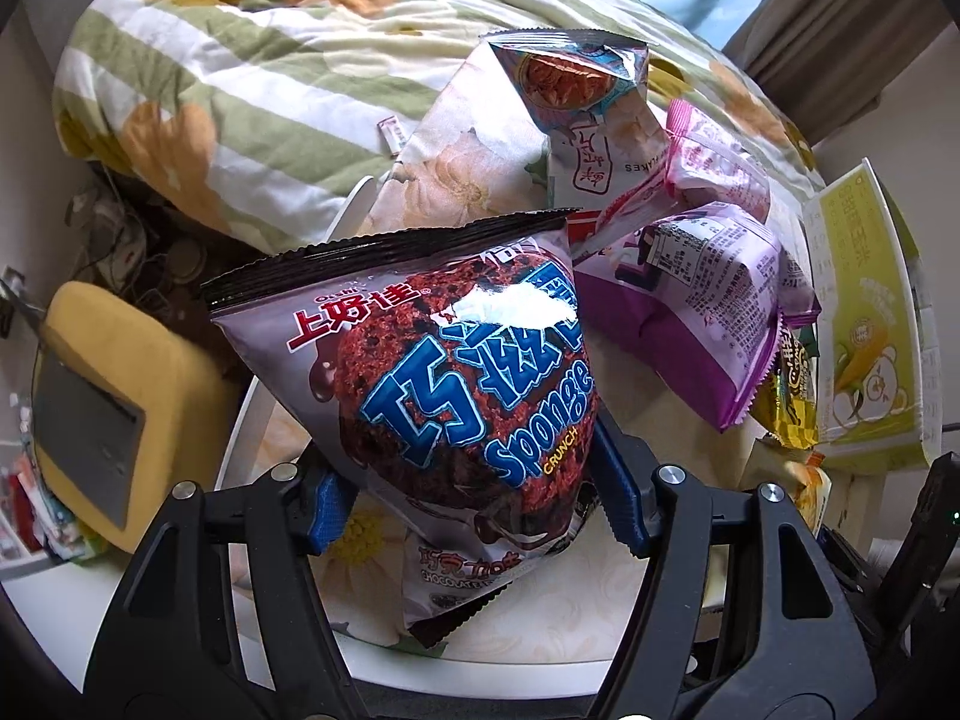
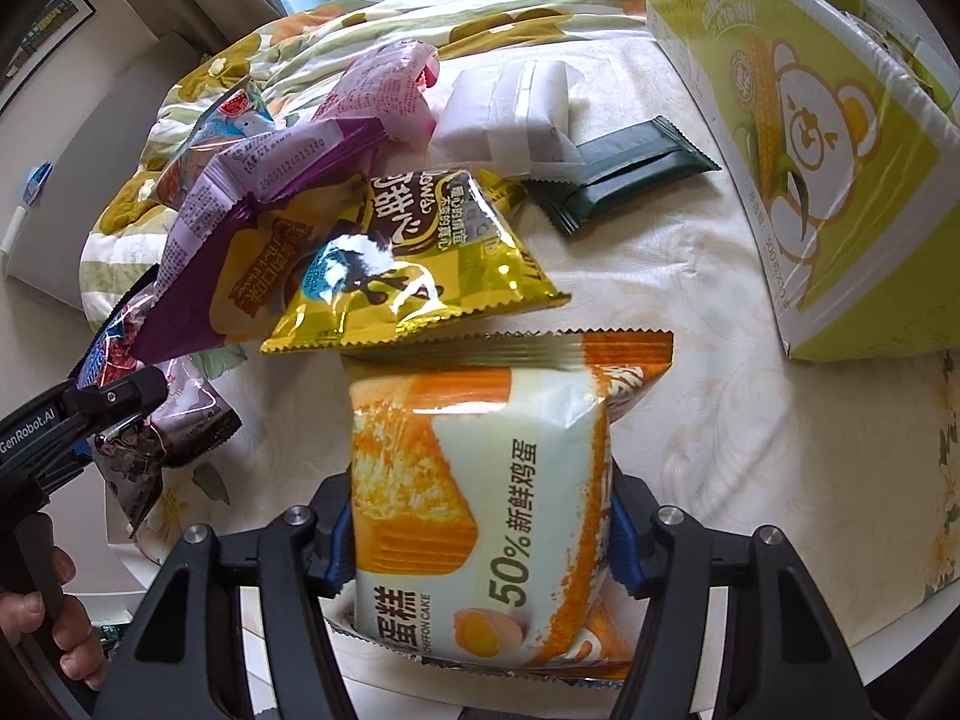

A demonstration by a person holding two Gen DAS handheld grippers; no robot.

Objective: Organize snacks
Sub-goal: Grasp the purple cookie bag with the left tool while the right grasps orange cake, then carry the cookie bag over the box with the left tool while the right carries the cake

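Note:
My left gripper (image 1: 474, 498) is shut on a Sponge Crunch chocolate snack bag (image 1: 456, 372) and holds it over the table. The same bag (image 2: 162, 414) and the left gripper (image 2: 90, 414) show at the left of the right wrist view. My right gripper (image 2: 480, 540) is shut on an orange and white chiffon cake packet (image 2: 480, 492). A pile of snack bags lies beyond: a purple bag (image 2: 240, 222) (image 1: 708, 306), a yellow bag (image 2: 408, 264), a pink bag (image 2: 390, 90), a dark green packet (image 2: 624, 174) and a white packet (image 2: 510, 102).
A green and white corn-print cardboard box (image 2: 840, 138) (image 1: 864, 324) stands open at the right on the cloth-covered table (image 2: 720, 420). A flowered quilt (image 1: 240, 60) lies behind. A yellow object (image 1: 108, 396) sits low at the left.

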